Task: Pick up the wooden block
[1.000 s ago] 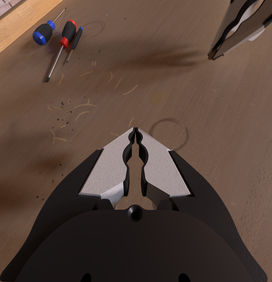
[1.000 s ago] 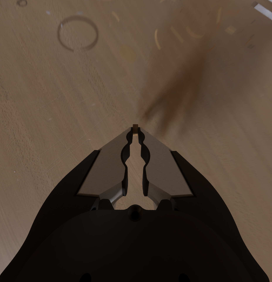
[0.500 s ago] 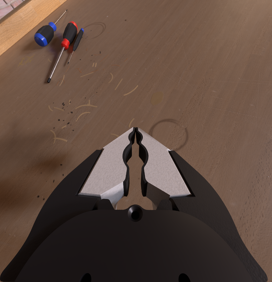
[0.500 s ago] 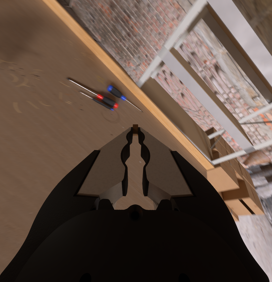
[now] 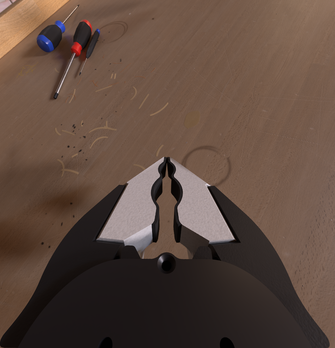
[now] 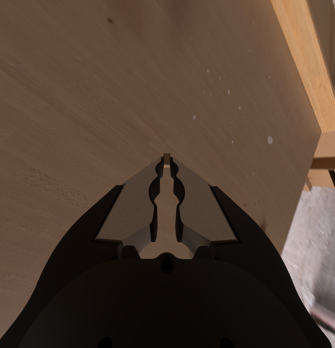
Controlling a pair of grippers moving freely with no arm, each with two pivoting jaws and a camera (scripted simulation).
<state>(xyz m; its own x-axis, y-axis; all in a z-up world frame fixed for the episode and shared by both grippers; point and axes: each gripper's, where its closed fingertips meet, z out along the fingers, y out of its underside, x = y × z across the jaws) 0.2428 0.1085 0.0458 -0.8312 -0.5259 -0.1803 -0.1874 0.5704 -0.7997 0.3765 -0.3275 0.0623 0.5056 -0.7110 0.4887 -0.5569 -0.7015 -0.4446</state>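
Observation:
In the right wrist view my right gripper (image 6: 166,160) is shut on a small wooden block (image 6: 166,160), pinched between its fingertips and held above the wooden tabletop (image 6: 125,84). Only the block's narrow end shows. In the left wrist view my left gripper (image 5: 166,158) is shut and empty, its tips together, hovering over the brown tabletop (image 5: 238,75). The right gripper does not show in the left wrist view.
Three screwdrivers lie at the far left: a stubby blue and black one (image 5: 50,36), a red and black one (image 5: 82,35) and a thin black one (image 5: 92,44). Shavings are scattered near them. The table's light edge (image 6: 302,62) runs at the right, with floor beyond.
The right gripper has swung with the block, its view turning from the tabletop past the screwdrivers and brick wall to the table's edge. It left the left wrist view. The left gripper barely moved.

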